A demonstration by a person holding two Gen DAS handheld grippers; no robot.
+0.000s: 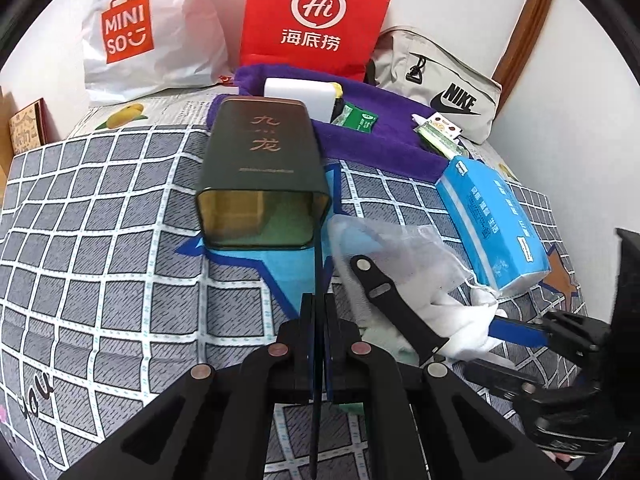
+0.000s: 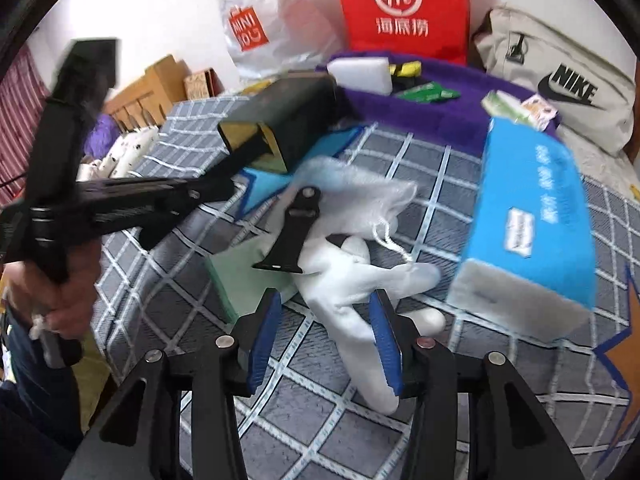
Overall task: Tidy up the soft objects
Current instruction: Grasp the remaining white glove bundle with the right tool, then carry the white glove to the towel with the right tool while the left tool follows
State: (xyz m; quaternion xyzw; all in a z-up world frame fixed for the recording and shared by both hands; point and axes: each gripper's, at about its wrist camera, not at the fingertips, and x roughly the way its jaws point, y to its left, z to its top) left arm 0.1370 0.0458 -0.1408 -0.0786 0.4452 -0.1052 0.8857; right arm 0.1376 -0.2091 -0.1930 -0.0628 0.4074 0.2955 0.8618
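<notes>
My left gripper (image 1: 318,304) has its fingers clenched on the thin edge of the dark green rectangular metal tin (image 1: 260,176), open mouth toward me. My right gripper (image 2: 326,344) is released — fingers spread around the white cotton glove (image 2: 360,280) lying on the grid-patterned bedsheet (image 1: 100,240), beside the blue tissue pack (image 2: 532,216).

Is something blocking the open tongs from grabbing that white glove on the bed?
Nothing visible does. The right tongs are open, one finger on each side of the white fabric glove. A flat black strap piece lies on the glove's far end, beyond the fingers.
</notes>
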